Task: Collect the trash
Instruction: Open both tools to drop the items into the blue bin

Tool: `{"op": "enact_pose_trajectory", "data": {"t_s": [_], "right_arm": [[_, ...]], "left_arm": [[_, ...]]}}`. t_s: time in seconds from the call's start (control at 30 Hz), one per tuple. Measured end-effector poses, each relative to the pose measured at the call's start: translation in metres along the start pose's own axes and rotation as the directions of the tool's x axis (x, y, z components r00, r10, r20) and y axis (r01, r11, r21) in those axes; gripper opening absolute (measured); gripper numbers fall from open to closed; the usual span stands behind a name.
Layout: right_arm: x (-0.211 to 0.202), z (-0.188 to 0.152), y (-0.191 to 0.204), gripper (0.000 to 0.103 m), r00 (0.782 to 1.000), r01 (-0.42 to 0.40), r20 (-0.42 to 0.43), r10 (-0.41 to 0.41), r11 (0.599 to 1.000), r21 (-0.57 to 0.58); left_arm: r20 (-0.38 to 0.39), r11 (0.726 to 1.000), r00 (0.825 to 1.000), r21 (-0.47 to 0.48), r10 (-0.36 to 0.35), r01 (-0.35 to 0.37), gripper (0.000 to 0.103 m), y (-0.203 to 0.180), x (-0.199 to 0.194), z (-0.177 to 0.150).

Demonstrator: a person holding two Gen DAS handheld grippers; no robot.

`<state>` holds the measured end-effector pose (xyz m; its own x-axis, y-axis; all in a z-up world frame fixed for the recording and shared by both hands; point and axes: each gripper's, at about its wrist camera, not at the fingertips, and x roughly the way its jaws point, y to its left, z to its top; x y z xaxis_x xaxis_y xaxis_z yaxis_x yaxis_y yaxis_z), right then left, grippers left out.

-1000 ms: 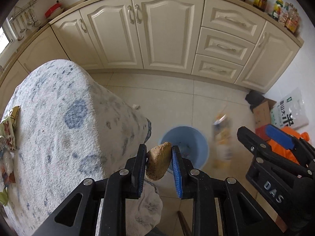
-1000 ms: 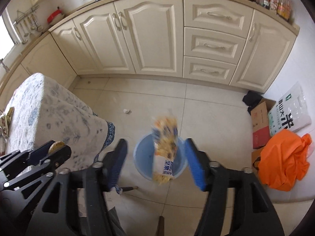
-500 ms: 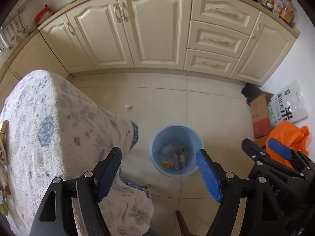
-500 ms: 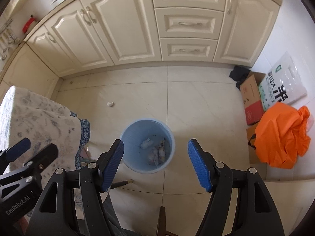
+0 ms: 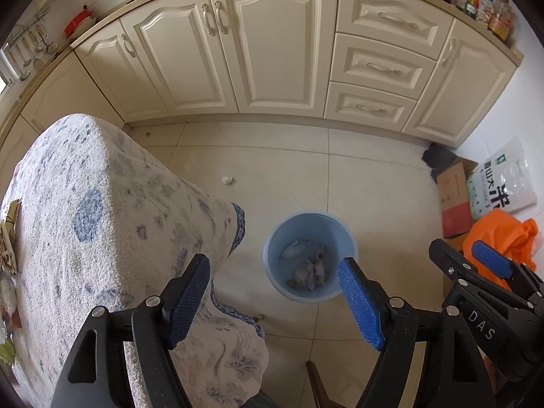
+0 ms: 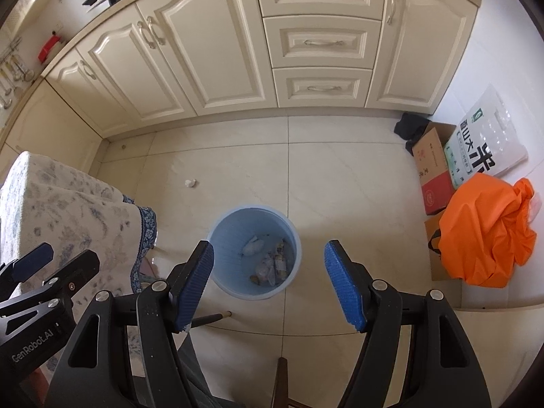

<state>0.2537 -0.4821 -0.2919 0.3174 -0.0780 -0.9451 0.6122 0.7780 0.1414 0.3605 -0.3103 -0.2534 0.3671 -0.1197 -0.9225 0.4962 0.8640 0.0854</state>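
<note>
Smooth blue plastic bin (image 6: 217, 234), glossy floor tiles (image 6: 340, 176), nubby cloth tablecloth (image 5: 102, 204), cardboard box (image 6: 431, 166)

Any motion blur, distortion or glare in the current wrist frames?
Left wrist: sharp, no smear; bin contents readable; strong fisheye bowing of the cabinets; dark vignette corners. Right wrist: equally sharp; same barrel bend; soft daylight, faint sheen on the floor, no hard glare.

Cream cabinets (image 5: 272, 51), pale tiled floor (image 6: 340, 176)
</note>
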Motion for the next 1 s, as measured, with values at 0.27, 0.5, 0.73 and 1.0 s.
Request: {"op": "enact_pose_trajectory", "data": {"t_s": [0.27, 0.5, 0.73, 1.0], "right_arm": [[-0.018, -0.004, 0.003, 0.069, 0.999, 0.02, 0.031, -0.02, 1.0, 0.012], [-0.035, -0.01, 0.012, 0.069, 0.998, 0.025, 0.055, -0.025, 1.0, -0.001], [-0.06, -0.021, 0.038, 0.069, 0.995, -0.008, 0.1, 0.012, 0.999, -0.046], [-0.088, -0.041, 0.083, 0.069, 0.988, -0.06, 0.135, 0.079, 0.988, -0.14]], "left_arm": [[0.008, 1.0, 1.0, -0.008, -0.013, 0.013, 0.074, 0.013, -0.022, -0.011], [0.047, 0.999, 0.999, -0.031, -0.018, 0.02, 0.074, 0.031, -0.047, -0.025], [0.107, 0.996, 0.994, -0.085, 0.009, 0.0, 0.074, 0.061, -0.089, -0.054], [0.172, 0.986, 0.983, -0.167, 0.056, -0.026, 0.074, 0.096, -0.145, -0.102]]}}
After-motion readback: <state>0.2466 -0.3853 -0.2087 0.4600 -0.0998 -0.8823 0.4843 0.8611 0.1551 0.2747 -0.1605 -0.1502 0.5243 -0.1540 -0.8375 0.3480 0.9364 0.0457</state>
